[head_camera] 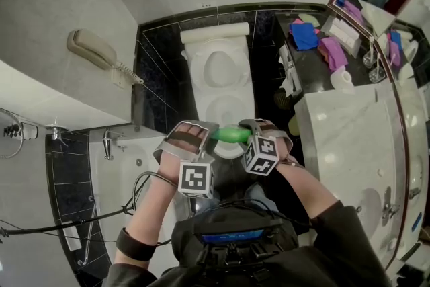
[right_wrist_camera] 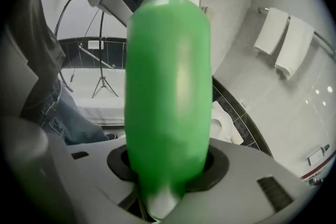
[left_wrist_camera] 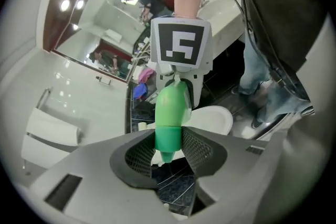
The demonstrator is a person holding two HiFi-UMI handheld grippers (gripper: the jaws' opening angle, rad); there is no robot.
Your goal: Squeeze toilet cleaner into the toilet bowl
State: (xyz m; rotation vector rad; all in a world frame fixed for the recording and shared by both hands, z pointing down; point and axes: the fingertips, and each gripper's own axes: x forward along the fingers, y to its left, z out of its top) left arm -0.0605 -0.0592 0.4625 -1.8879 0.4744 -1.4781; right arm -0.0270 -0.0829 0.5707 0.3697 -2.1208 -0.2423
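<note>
A green toilet cleaner bottle (head_camera: 232, 135) lies level between my two grippers, above the front rim of the white toilet bowl (head_camera: 225, 107). The left gripper (head_camera: 209, 134) is shut on the bottle's green cap (left_wrist_camera: 169, 139), its mesh pads (left_wrist_camera: 197, 147) pressing both sides, with the nozzle tip poking out below. The right gripper (head_camera: 250, 131) is shut on the bottle's other end; in the right gripper view the bottle's body (right_wrist_camera: 168, 86) fills the middle. Past the bottle, the toilet (left_wrist_camera: 212, 118) shows beneath it.
A marble counter (head_camera: 349, 138) with a sink stands at the right, with blue and purple cloths (head_camera: 306, 35) and a paper roll (head_camera: 342, 77) behind it. At the left are a wall phone (head_camera: 94, 49) and a bathtub (head_camera: 127, 171). Dark tiles flank the toilet.
</note>
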